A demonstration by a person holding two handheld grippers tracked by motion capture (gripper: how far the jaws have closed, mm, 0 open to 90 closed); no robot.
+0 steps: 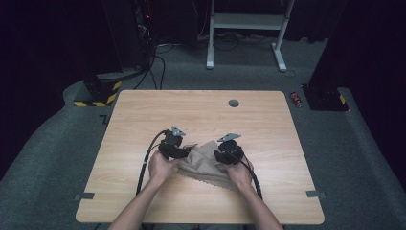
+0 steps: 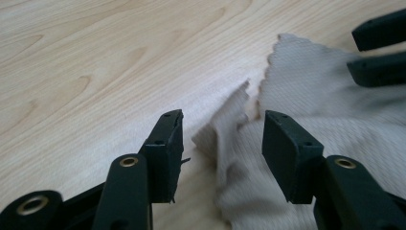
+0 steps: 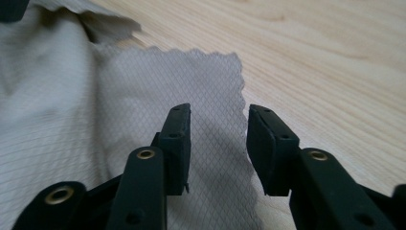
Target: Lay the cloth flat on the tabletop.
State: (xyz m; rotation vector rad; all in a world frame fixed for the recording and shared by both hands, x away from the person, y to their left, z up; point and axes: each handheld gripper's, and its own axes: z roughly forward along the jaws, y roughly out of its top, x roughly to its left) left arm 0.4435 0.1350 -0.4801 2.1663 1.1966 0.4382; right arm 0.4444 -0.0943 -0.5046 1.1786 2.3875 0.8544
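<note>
A pale wooden worktop (image 1: 143,110) seen from above, with a crumpled beige cloth (image 1: 203,163) lying on it toward the person's edge, roughly midway across. Everything else is placed around this cloth.

The person's left hand (image 1: 160,167) holds the left gripper (image 1: 174,148) at the cloth's left edge. In the left gripper view, its jaws stand apart with nothing between the pads; a raised, zigzag-cut fold of the cloth (image 2: 230,120) sits in the gap just ahead of them, and more cloth spreads under the right-hand jaw. The jaws of the other gripper (image 2: 378,48) show at the far right of that view, over the cloth.

The person's right hand (image 1: 239,175) holds the right gripper (image 1: 225,155) at the cloth's right side. In the right gripper view (image 3: 215,143), its jaws are also parted and hold nothing; they hover low over a flat corner of the cloth (image 3: 191,81), whose scalloped edge runs between them. The weave shows a fine diamond pattern. Bare wood lies right of that edge.

A black cable (image 1: 143,163) trails from the left gripper toward the near edge. Beyond the cloth, near the far edge of the worktop, is a small grey round cap (image 1: 233,103).
</note>
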